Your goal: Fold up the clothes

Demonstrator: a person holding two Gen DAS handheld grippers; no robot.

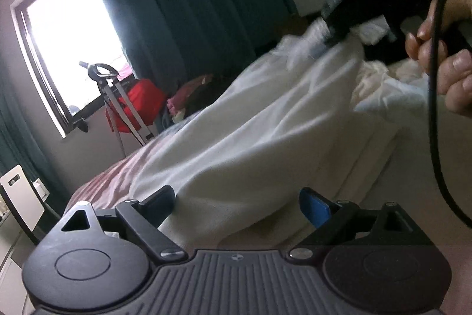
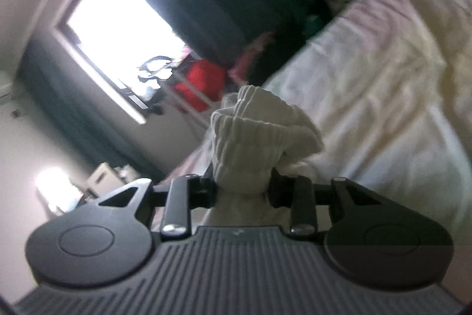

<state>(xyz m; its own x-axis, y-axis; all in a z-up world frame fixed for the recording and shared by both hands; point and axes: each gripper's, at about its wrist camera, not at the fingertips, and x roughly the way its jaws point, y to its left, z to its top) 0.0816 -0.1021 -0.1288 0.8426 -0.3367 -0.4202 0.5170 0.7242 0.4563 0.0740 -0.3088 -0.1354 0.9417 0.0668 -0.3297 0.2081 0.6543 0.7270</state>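
Observation:
A white garment (image 1: 265, 123) is stretched up off the bed, rising toward the upper right in the left wrist view. There my right gripper (image 1: 327, 40), held by a person's hand (image 1: 448, 70), is shut on its upper end. In the right wrist view the same gripper (image 2: 242, 182) pinches a ribbed white cuff (image 2: 253, 132) that bunches above its fingers. My left gripper (image 1: 239, 205) stands open low at the garment's near edge, the cloth lying between its black finger (image 1: 159, 202) and blue-padded finger (image 1: 315, 205).
The bed (image 2: 383, 73) carries a pale pink-striped sheet (image 1: 118, 176) and more rumpled white cloth (image 1: 392, 90). Beyond it are a bright window (image 1: 67, 43), dark teal curtains (image 1: 183, 5), and a rack with a red item (image 1: 141, 102). A black cable (image 1: 435, 114) hangs from the right gripper.

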